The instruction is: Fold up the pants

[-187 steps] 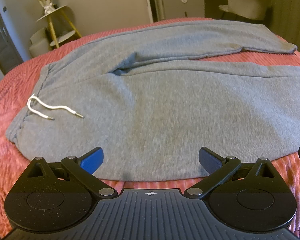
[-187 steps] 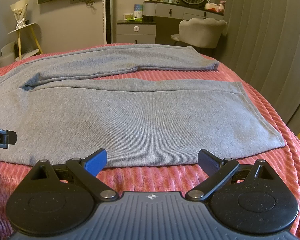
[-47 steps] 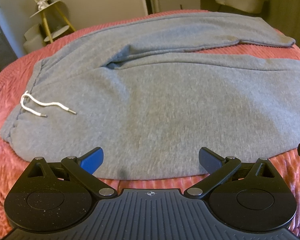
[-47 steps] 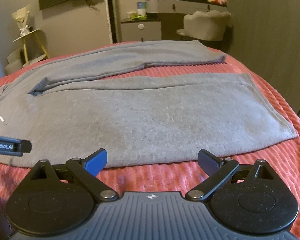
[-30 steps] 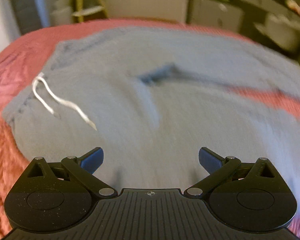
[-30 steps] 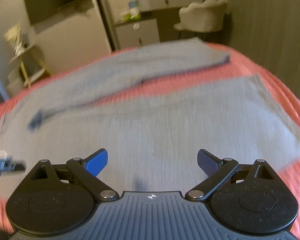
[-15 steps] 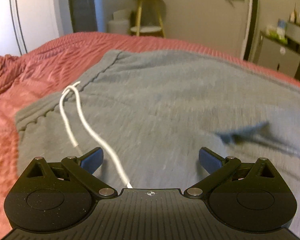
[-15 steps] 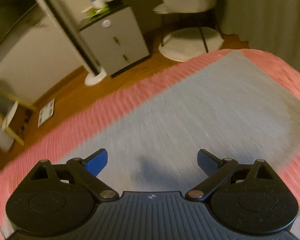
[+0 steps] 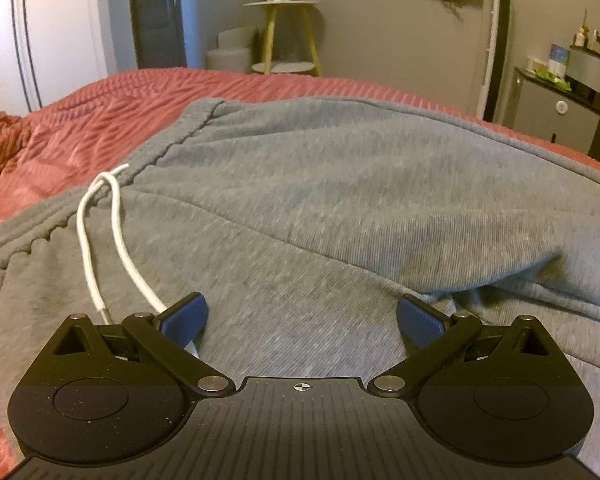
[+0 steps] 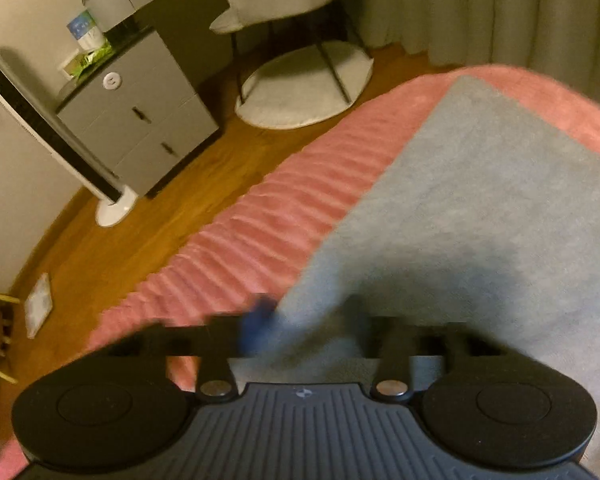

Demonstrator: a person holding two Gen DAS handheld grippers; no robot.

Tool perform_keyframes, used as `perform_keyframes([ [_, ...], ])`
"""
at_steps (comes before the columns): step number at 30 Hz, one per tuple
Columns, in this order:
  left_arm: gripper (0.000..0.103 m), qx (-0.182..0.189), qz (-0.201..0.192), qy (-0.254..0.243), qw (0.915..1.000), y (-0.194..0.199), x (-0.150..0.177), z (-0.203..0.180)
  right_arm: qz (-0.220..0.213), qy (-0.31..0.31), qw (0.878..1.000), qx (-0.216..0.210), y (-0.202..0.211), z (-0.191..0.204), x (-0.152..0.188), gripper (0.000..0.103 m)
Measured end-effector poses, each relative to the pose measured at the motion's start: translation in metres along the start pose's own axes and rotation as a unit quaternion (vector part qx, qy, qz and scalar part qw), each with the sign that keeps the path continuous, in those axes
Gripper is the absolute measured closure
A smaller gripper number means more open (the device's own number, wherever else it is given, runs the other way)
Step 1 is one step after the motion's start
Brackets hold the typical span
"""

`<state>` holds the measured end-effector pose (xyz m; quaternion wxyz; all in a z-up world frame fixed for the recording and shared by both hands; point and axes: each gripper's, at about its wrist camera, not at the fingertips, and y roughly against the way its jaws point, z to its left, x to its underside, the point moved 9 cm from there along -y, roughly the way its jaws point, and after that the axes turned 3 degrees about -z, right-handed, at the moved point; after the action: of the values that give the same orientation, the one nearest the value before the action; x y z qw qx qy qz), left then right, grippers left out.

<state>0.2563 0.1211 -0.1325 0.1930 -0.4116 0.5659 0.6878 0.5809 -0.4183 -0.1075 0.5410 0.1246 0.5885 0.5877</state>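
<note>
Left gripper: jaws wide apart, gripping nothing, low over waist area of grey knit sweatpants spread on pink ribbed bedspread; left blue finger pad on white drawstring. Right gripper: blurred, jaws drawn in around far leg edge, full clamp unclear.

Right gripper fingers blurred, seemingly closing on grey pants leg edge near bed edge.
</note>
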Motion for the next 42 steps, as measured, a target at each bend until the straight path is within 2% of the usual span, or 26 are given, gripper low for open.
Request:
perform_keyframes([
  [4,0.0,0.012,-0.006,0.001,0.9999,0.003,0.0,0.003,-0.005,-0.014,0.995,-0.095,0.033,-0.028,0.004,0.1],
  [6,0.0,0.009,-0.007,0.005,0.9999,0.005,-0.001,0.006,-0.015,-0.021,0.989,-0.143,0.071,-0.054,0.009,0.101],
  [9,0.0,0.017,-0.011,0.026,0.9995,0.012,-0.007,0.014,-0.042,-0.01,0.98,-0.194,0.142,-0.11,0.033,0.101],
  [12,0.0,0.031,-0.018,0.054,0.9979,0.023,-0.012,0.021,-0.044,0.003,0.979,-0.198,0.205,-0.182,0.089,0.101],
  [14,0.0,0.047,-0.019,0.06,0.9969,0.031,-0.015,0.021,-0.032,-0.004,0.981,-0.19,0.228,-0.234,0.132,0.101],
  [17,0.0,0.052,-0.029,0.049,0.997,0.042,-0.019,0.018,-0.016,-0.027,0.989,-0.144,0.237,-0.299,0.186,0.103],
  [19,0.0,0.067,-0.021,0.045,0.9965,0.047,-0.021,0.014,-0.016,-0.033,0.992,-0.123,0.233,-0.322,0.194,0.102],
  [21,0.0,0.08,-0.02,0.05,0.9953,0.054,-0.025,0.013,-0.052,-0.011,0.989,-0.135,0.247,-0.317,0.181,0.089],
  [22,0.0,0.08,-0.024,0.051,0.9952,0.056,-0.027,0.013,-0.088,0.026,0.987,-0.134,0.256,-0.308,0.172,0.077],
  [23,0.0,0.079,-0.028,0.054,0.995,0.059,-0.032,0.012,-0.125,0.063,0.982,-0.127,0.263,-0.296,0.163,0.036],
  [24,0.0,0.084,-0.025,0.057,0.9945,0.059,-0.036,0.01,-0.159,0.096,0.976,-0.117,0.269,-0.283,0.158,0.006],
  [26,0.0,0.114,-0.002,0.06,0.9917,0.051,-0.047,0.002,-0.211,0.133,0.961,-0.124,0.272,-0.256,0.152,0.006],
  [28,0.0,0.132,0.018,0.06,0.9894,0.034,-0.063,-0.004,-0.214,0.171,0.954,-0.125,0.261,-0.231,0.147,0.006],
  [31,0.0,0.139,0.037,0.07,0.9871,0.005,-0.087,-0.007,-0.223,0.23,0.944,-0.082,0.234,-0.213,0.149,0.006],
  [33,0.0,0.136,0.05,0.064,0.9874,-0.019,-0.102,-0.013,-0.219,0.271,0.936,-0.049,0.217,-0.21,0.158,0.007],
  [37,0.0,0.126,0.069,0.06,0.9878,-0.061,-0.12,-0.029,-0.246,0.347,0.905,-0.014,0.206,-0.196,0.171,0.007],
  [38,0.0,0.123,0.079,0.065,0.9871,-0.074,-0.123,-0.033,-0.249,0.356,0.901,-0.011,0.204,-0.194,0.173,0.007],
  [40,0.001,0.116,0.092,0.069,0.9866,-0.093,-0.125,-0.039,-0.25,0.359,0.899,0.0,0.199,-0.192,0.173,0.008],
  [41,0.012,0.112,0.1,0.069,0.9863,-0.102,-0.125,-0.043,-0.251,0.354,0.901,0.003,0.196,-0.193,0.171,0.011],
  [42,0.029,0.113,0.108,0.065,0.9855,-0.109,-0.125,-0.047,-0.251,0.349,0.903,0.004,0.194,-0.192,0.169,0.017],
])
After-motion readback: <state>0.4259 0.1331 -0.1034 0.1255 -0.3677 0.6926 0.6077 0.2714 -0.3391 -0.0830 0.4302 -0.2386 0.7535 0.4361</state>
